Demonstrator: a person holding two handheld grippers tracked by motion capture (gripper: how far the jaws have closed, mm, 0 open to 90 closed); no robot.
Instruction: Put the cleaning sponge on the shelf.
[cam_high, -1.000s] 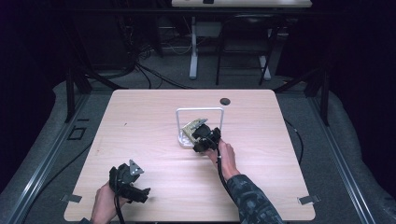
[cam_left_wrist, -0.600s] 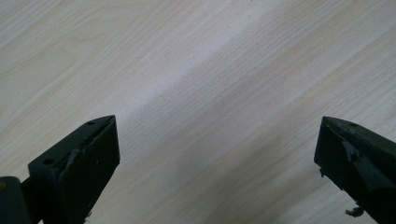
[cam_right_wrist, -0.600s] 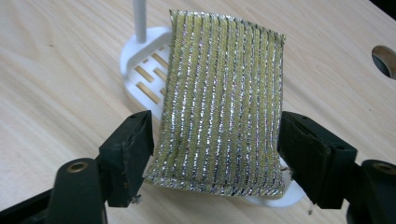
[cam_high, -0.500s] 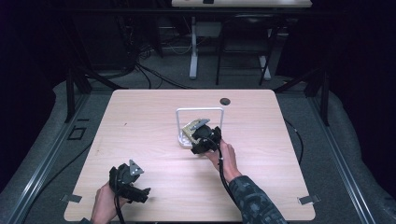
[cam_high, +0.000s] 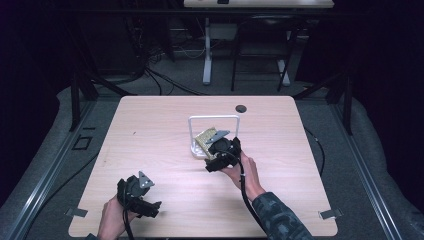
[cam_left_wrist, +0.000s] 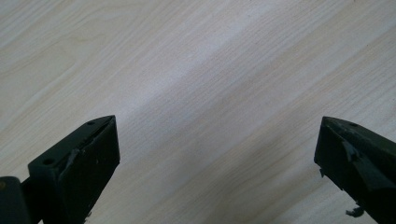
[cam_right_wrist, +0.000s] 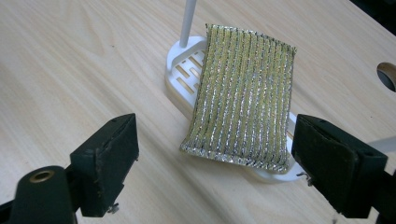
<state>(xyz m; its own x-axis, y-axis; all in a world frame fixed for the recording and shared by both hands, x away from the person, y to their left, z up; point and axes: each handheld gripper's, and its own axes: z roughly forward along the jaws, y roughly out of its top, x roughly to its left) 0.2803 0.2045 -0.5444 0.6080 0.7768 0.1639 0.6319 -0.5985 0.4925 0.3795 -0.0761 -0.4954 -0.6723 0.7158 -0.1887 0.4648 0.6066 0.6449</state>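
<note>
While no writing shows, both tools gape empty; right tool (cam_right_wrist: 210, 172) just opened off sponge (cam_right_wrist: 243, 93).

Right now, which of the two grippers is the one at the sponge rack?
The right gripper, with open jaws, is beside the white rack where the gold sponge lies untouched. The left gripper sits at the table's near edge over bare wood, also open.

Sponge (cam_right_wrist: 243, 93) glittery ribbed cloth (gold/silver threads); rack (cam_right_wrist: 180, 63) smooth white plastic; table (cam_right_wrist: 70, 60) matt pale wood.
</note>
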